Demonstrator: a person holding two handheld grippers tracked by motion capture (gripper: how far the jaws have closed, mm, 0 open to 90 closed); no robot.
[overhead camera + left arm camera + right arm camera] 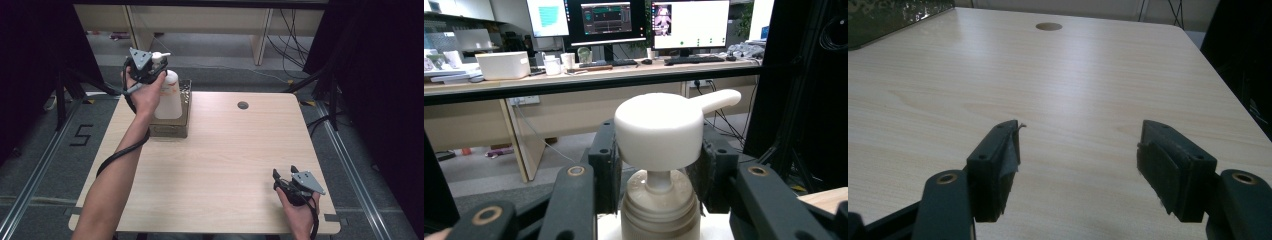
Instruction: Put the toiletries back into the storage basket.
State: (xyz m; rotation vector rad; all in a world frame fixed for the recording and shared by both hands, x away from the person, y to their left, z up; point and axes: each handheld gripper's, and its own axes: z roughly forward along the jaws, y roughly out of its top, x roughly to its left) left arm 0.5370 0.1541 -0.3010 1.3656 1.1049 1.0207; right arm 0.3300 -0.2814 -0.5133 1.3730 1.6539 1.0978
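Observation:
A white pump bottle stands upright in a dark mesh tray at the far left of the wooden table; whether its base rests on the tray floor I cannot tell. My left gripper is shut on the bottle's pump head, one jaw pressed to each side of it, the spout pointing right. My right gripper rests low at the near right corner, open. In the right gripper view its fingers stand wide apart over bare wood.
A round cable hole sits near the table's far edge. Black curtains and frame posts flank both sides. Beyond the far edge is a desk with monitors and a white box.

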